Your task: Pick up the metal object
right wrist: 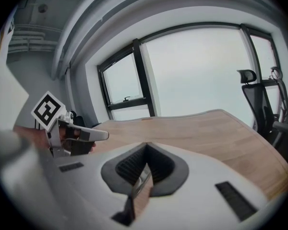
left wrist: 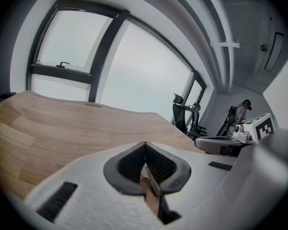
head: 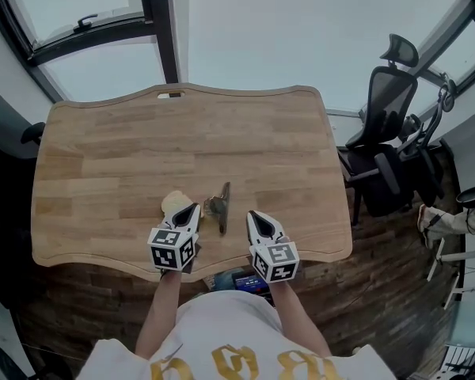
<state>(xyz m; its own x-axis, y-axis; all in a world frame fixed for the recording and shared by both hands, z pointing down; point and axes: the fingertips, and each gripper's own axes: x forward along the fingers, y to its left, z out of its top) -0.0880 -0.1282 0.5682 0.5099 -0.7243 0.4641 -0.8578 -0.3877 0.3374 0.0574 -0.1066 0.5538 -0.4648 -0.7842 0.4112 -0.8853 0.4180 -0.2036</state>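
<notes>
Judging by the layout, this is the approach, with nothing picked up yet. The left gripper (head: 193, 210) and right gripper (head: 253, 216) hover on either side of the metal object (head: 219, 206), both with jaws together and empty. One must spread its jaws before closing on it. The metal object lies on the table (head: 222, 133), with a pale round thing (head: 174, 202) just beside it on the left gripper's side. No containers show.

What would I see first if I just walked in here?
Two white grippers, the left gripper and the right gripper, both shut, hover over the near edge of a big wooden table. Between their tips lies a small dark metal object. A black office chair stands off to the right.
</notes>
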